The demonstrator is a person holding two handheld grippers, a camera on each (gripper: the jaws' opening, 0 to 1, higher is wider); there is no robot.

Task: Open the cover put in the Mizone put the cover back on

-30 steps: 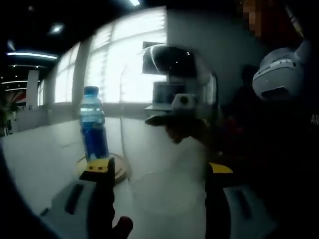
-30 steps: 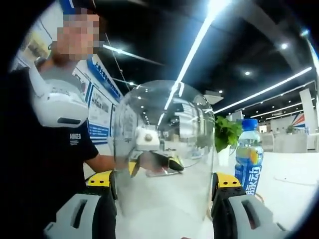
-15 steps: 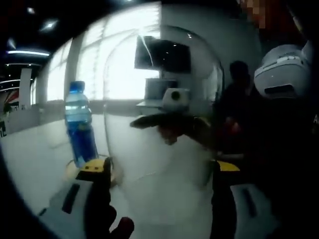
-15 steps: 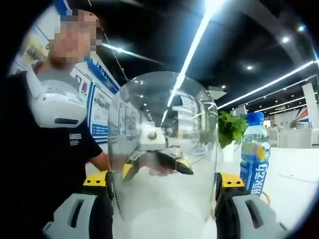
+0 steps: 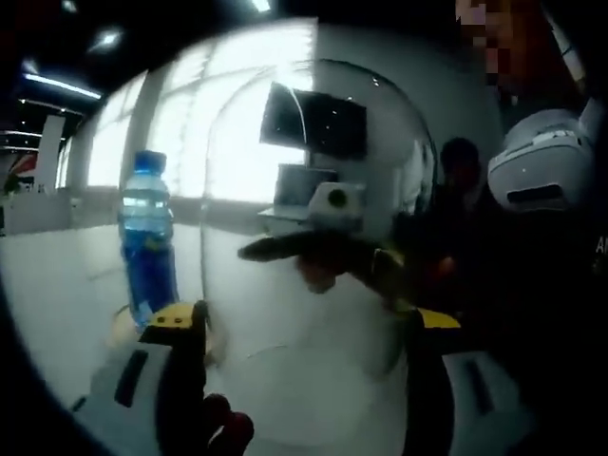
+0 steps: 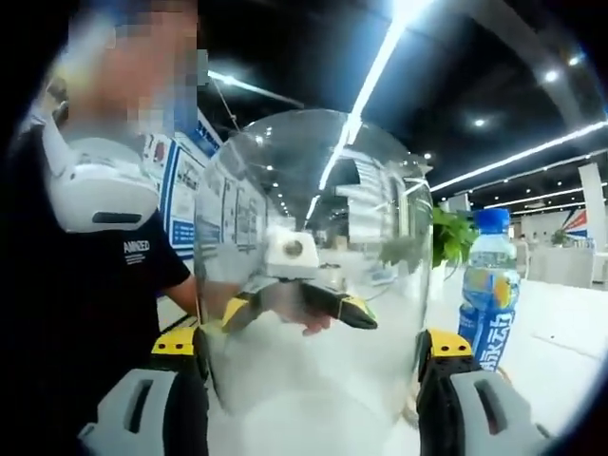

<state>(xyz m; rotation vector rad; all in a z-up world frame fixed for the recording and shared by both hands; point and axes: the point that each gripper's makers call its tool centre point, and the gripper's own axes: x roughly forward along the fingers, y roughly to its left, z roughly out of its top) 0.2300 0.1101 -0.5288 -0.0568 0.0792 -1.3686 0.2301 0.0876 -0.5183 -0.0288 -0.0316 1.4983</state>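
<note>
**Dome held between both grippers, bottle off to one side**

I have the clear dome cover [image 6: 313, 266] clamped from two sides: in the right gripper view my right gripper [image 6: 313, 380] has its yellow-tipped jaws pressed against the cover's walls low in the frame, and in the left gripper view my left gripper [image 5: 299, 347] does the same on the cover [image 5: 313, 218]. Through the glass each view shows the opposite gripper's dark jaws near frame centre.

The relation that matters: the Mizone bottle [image 6: 489, 290] stands upright at the right edge of the right gripper view, beside the cover and outside it. In the left gripper view the bottle [image 5: 147, 237] sits left of centre, again outside the dome, with its long axis vertical, blue cap up. It seems to rest on a pale round base [image 5: 123, 323], partly hidden behind my left jaw. I judge the next move is a sideways carry until the dome's open mouth is over the cap, then straight down along the bottle's axis.

Writing: the bottle's blue label carries white characters I cannot read. The person's [image 6: 104, 285] dark shirt shows small white lettering, too blurred to spell.
</note>
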